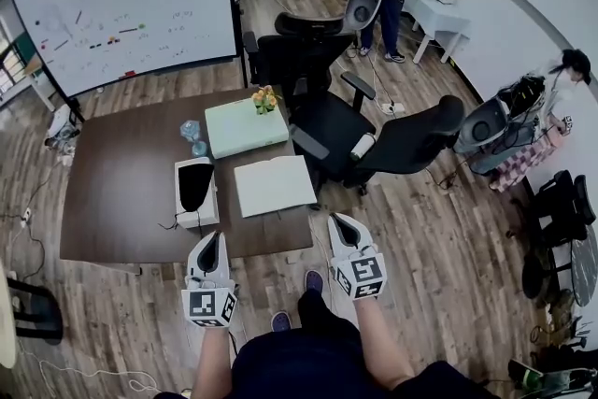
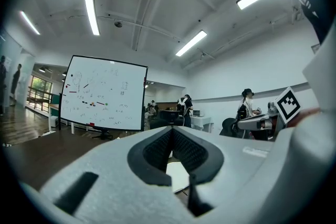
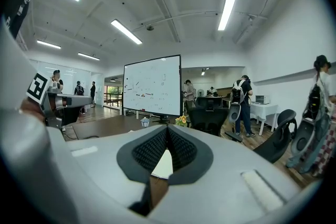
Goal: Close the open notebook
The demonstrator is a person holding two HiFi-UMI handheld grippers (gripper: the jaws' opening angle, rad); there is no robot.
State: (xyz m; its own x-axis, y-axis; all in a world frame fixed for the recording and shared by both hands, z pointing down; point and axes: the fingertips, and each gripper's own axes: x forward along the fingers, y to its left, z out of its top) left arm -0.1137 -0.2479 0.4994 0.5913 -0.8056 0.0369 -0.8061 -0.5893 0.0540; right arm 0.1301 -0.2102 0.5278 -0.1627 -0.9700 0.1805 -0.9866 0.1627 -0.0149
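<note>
Head view, notebook point(image 1: 274, 185): lies flat with pale pages up on the dark counter point(image 1: 121, 192), near its front edge and just beside a white box with a black face point(image 1: 196, 192). The centre fold is hard to make out.
Head view, left hand-held gripper point(image 1: 211, 240): tips over the counter's front edge, apart from the notebook. Its jaws are too small to read here.
Head view, right hand-held gripper point(image 1: 338, 221): just off the counter's front right corner, touching nothing.
Head view, behind: a green pad point(image 1: 245, 126), flowers point(image 1: 264, 98) and a whiteboard point(image 1: 121, 0).
Left gripper view: jaws together at the tips with nothing between them. Only a white sliver of the notebook point(image 2: 178, 174) shows below the pads; the gripper's body hides the rest.
Right gripper view: jaws closed and empty. A narrow white wedge of the notebook point(image 3: 164, 164) shows, with the remainder covered.
</note>
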